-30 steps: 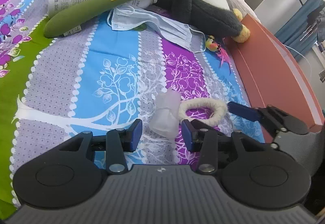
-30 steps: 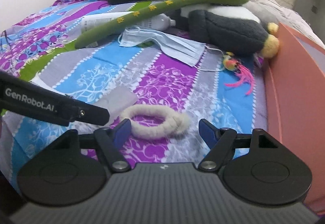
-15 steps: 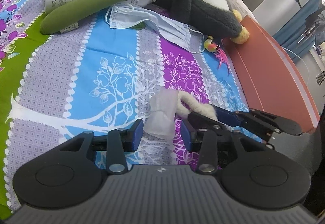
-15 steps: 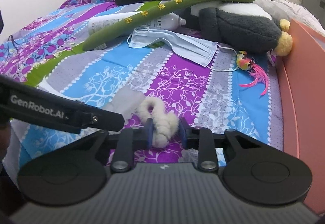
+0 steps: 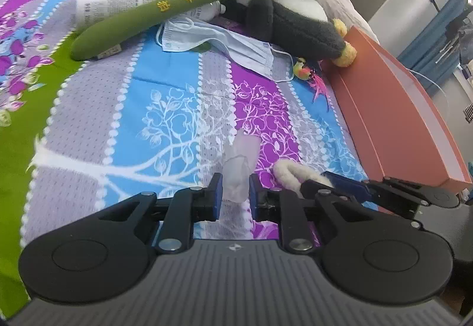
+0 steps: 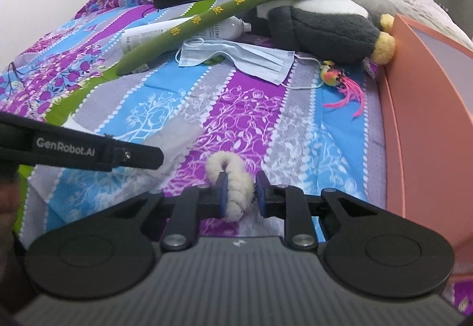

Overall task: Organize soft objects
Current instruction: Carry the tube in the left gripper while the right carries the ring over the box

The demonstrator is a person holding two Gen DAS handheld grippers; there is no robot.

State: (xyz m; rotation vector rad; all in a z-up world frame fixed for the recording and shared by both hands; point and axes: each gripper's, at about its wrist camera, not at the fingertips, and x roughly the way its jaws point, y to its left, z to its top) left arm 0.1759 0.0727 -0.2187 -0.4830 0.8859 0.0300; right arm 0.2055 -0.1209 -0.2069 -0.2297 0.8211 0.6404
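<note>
Left gripper [image 5: 233, 197]: lower centre of the left wrist view; jaws nearly closed, pinching a translucent white pouch [image 5: 240, 169].
Right gripper [image 6: 240, 195]: lower centre of the right wrist view; jaws closed narrow on a fluffy cream ring [image 6: 233, 184], squashed into a loop.
Bed [image 5: 165, 89]: striped floral sheet under both objects, filling mid-frame.
Orange box [image 6: 428, 124]: along the right edge of the frame.
Feather toy [image 6: 340, 83]: right of centre, beside the box.
Face mask [image 6: 251, 58]: above centre, flat on the sheet.
Green plush stick [image 6: 236, 9]: upper centre, slanting across a white bottle [image 6: 147, 36].
Grey plush toy [image 6: 325, 30]: upper right, touching the box.
</note>
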